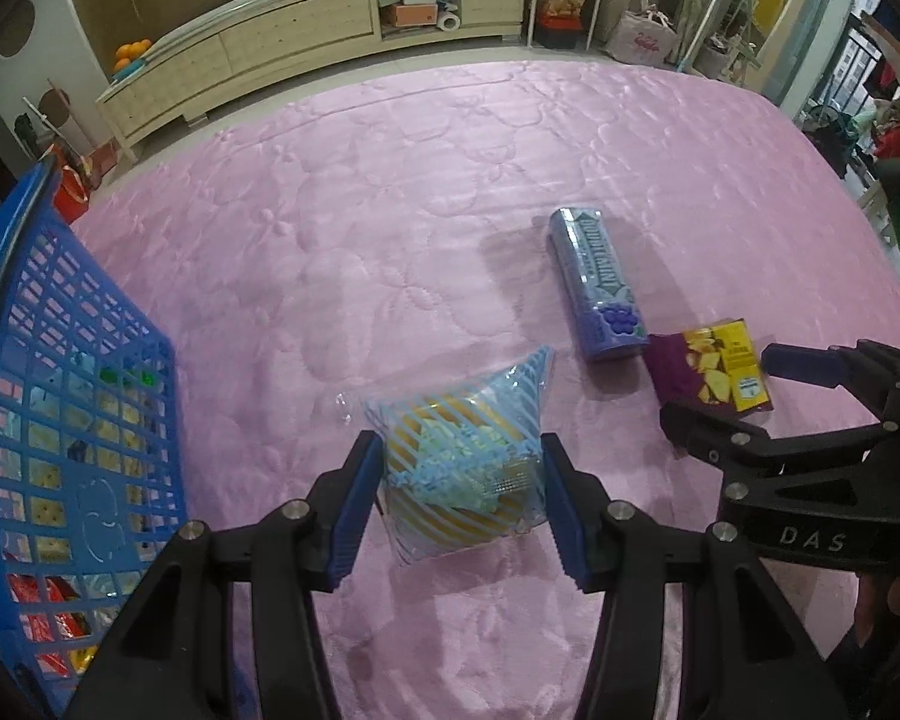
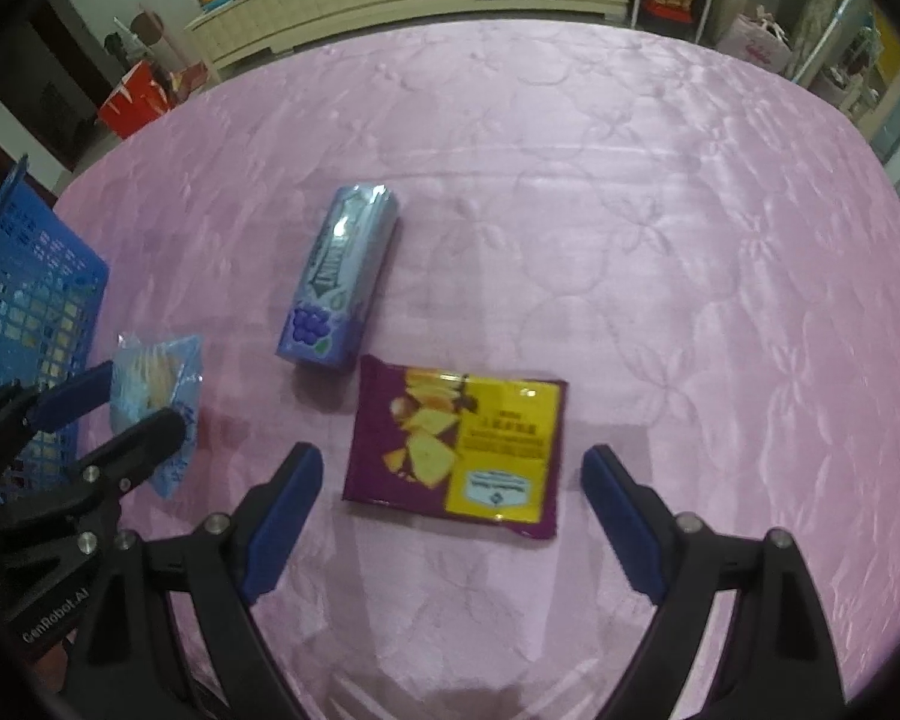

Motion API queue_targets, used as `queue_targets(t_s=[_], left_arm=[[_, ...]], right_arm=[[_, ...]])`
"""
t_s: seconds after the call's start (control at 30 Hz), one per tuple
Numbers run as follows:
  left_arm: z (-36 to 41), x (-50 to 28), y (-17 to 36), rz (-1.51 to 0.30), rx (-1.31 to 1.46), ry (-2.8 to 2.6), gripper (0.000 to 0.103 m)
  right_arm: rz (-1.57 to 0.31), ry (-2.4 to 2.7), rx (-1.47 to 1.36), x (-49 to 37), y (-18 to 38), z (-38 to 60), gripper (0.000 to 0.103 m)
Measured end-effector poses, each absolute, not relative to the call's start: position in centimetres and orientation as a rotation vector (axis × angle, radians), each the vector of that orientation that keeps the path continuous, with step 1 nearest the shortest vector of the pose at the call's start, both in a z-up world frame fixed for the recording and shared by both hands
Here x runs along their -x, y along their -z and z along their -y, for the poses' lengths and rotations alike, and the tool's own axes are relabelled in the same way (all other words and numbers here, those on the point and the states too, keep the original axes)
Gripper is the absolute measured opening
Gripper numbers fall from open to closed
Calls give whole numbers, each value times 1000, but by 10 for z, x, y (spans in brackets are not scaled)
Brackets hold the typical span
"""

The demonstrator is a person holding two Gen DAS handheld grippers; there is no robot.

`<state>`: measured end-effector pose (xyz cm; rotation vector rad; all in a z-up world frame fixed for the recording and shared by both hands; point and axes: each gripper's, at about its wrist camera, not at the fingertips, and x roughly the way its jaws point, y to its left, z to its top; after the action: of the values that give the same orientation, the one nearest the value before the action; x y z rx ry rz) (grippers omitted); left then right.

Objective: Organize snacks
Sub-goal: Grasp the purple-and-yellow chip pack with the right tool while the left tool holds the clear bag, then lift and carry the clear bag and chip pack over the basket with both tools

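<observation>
My left gripper point(image 1: 459, 498) is shut on a clear blue-striped snack bag point(image 1: 456, 450), its pads pressing both sides and holding it just above the pink quilt. The right wrist view shows that bag point(image 2: 150, 372) beside the blue basket point(image 2: 30, 276). My right gripper point(image 2: 450, 498) hangs open over a flat purple and yellow cracker packet point(image 2: 456, 450), with a pad on either side and neither touching it. A long blue-purple grape biscuit pack point(image 2: 339, 276) lies just beyond the packet. The basket point(image 1: 90, 312) stands to the left of the held bag and has several snacks inside.
The pink quilted surface point(image 1: 420, 180) stretches far beyond the snacks. A long pale cabinet point(image 1: 306, 30) with shelves runs along the far wall. Red bags point(image 2: 135, 99) and boxes stand on the floor past the left edge.
</observation>
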<state>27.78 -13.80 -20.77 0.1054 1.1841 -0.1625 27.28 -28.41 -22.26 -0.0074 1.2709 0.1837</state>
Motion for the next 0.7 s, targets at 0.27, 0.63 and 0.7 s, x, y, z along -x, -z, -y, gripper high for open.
queue_targets(t_s=[0.27,0.63,0.7], left_arm=[[130,-279,219,-1194,-100,170,50],[119,-263,201,-1161,-62,189,50],[119,-257,193,-1149,-62,192,50]], right_arm=[[-1251,-145,134,-277,230,255,79],[-1211,-176,95,-261,222,264,59],[-1203,-183,91,-253,214,271,59]])
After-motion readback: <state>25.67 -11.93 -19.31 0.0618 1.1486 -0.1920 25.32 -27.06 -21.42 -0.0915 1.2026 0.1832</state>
